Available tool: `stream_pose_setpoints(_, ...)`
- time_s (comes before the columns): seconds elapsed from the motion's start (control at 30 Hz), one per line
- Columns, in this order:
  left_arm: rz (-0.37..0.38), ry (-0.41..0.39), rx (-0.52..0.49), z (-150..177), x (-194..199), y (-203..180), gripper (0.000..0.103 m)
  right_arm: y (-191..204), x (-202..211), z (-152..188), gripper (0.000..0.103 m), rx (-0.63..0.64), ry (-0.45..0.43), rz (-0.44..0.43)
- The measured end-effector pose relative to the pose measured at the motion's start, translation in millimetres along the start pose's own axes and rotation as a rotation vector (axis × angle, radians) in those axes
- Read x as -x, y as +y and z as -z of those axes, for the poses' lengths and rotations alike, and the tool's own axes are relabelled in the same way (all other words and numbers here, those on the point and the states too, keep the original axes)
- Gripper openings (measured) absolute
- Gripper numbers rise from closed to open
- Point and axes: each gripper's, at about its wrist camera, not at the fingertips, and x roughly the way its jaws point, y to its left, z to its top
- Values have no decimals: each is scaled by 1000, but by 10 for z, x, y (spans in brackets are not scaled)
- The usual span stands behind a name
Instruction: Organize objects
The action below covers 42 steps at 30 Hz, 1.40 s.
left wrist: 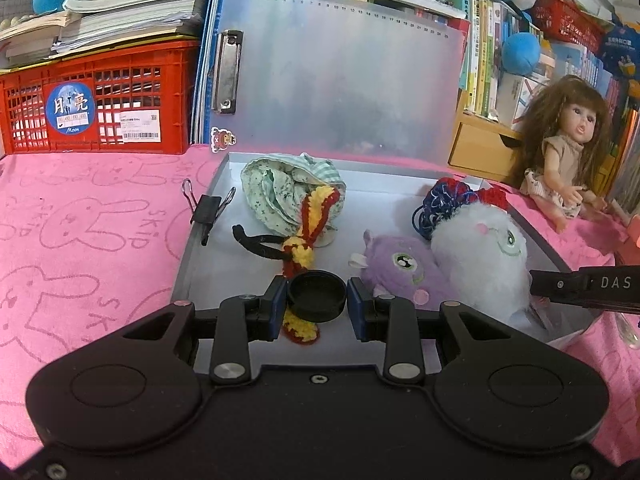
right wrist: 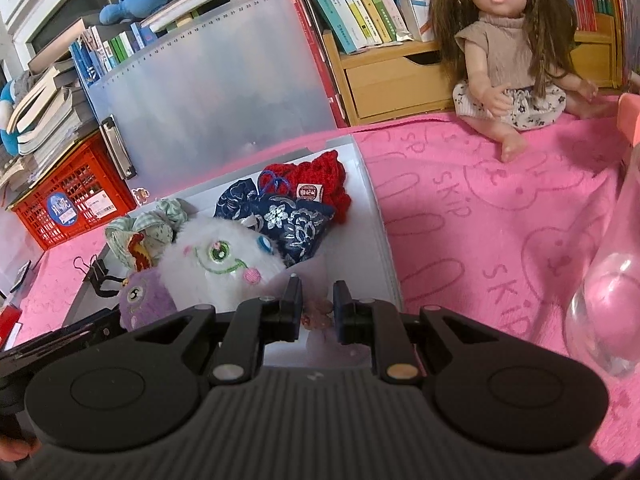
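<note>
My left gripper (left wrist: 317,300) is shut on a small black round lid (left wrist: 317,294), held low over the front of an open grey box (left wrist: 188,264). Inside lie a green floral pouch (left wrist: 280,192), a yellow-and-red yarn toy (left wrist: 304,236), a purple plush (left wrist: 400,268), a white plush (left wrist: 480,248), a blue embroidered pouch (right wrist: 288,220) and a red crochet piece (right wrist: 316,176). My right gripper (right wrist: 317,300) hovers over the box's near right corner with its jaws drawn close together. A small pinkish item (right wrist: 318,318) shows at its tips; whether it is gripped is unclear.
The box's translucent lid (left wrist: 340,80) stands upright behind it. A binder clip (left wrist: 208,210) sits on the left wall. A doll (right wrist: 516,48) sits on the pink towel (right wrist: 460,220); a clear glass vessel (right wrist: 608,288) stands at right. A red crate (left wrist: 100,96) with stacked books stands back left.
</note>
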Motion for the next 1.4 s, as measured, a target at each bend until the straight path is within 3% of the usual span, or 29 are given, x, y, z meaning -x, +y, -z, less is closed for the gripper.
stream_pose_setpoints(0.33,-28,8,-11,16,-28,-15,35,27,17,26,27,21,-12,3)
stream_pose_setpoints(0.47,-10,8,-1,6,16,-10,42,38,55,27,47,31,-29,10)
stream_pose_setpoints(0.57,-26,-5,-13,-8,100,-37,55,38,120,15,62,35,-50,6)
stream_pose_setpoints(0.77,-15,-47,-33,-8,367,-46,76,59,327,18,82,54,-103,7)
stream_pose_setpoints(1.03,14,-94,-69,99,821,-84,87,108,638,124,90,79,-149,-4)
stream_pose_setpoints(1.4,-5,-68,-129,444,1142,-117,89,323,937,511,95,201,-163,3)
